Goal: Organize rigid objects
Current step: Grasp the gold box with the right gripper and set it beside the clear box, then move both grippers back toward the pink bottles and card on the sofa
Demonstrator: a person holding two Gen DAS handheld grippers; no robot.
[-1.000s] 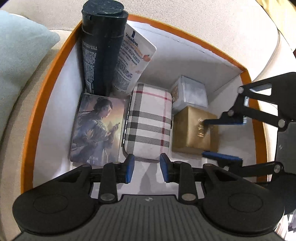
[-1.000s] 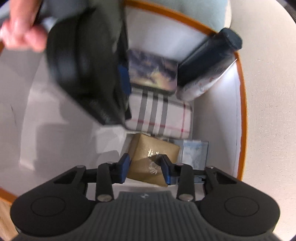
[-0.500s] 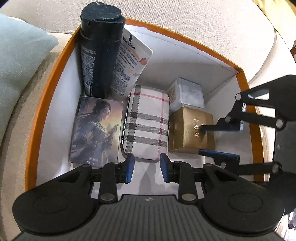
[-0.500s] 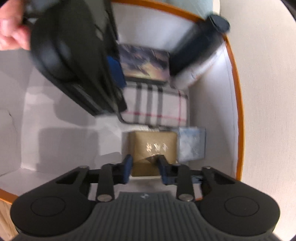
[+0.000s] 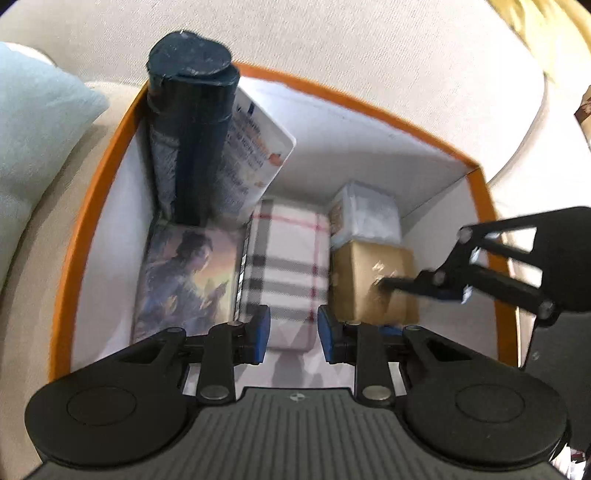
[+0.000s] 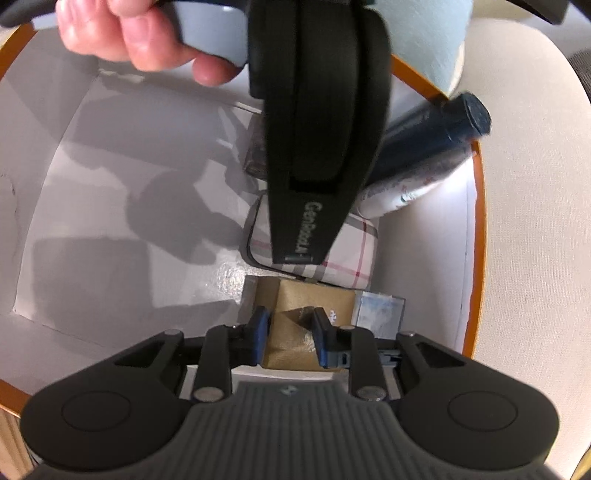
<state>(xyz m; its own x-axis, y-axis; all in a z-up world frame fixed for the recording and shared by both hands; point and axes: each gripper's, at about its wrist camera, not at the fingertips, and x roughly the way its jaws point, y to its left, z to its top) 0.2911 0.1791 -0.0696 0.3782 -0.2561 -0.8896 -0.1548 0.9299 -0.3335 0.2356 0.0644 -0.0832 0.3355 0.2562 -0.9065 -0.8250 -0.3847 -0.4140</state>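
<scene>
An orange-rimmed white box (image 5: 88, 214) holds a dark bottle (image 5: 192, 147), a white tube (image 5: 251, 155), a picture card box (image 5: 184, 280), a plaid case (image 5: 288, 273), a pale blue box (image 5: 369, 218) and a gold box (image 5: 365, 280). My left gripper (image 5: 293, 328) is open and empty above the plaid case's near end. My right gripper (image 6: 290, 336) has its jaws around the gold box (image 6: 306, 332), with its fingers (image 5: 417, 286) over that box in the left wrist view. The gold box looks tilted in the right wrist view.
The box sits on a beige cushion (image 5: 369, 55) with a pale blue pillow (image 5: 33, 140) at the left. The left gripper body (image 6: 317, 129) and the hand (image 6: 140, 33) holding it fill the top of the right wrist view. The box floor (image 6: 110, 221) is bare white there.
The left gripper has moved deeper into the box, toward the plaid case. The right gripper stays at the gold box, which now looks tilted up between its jaws.
</scene>
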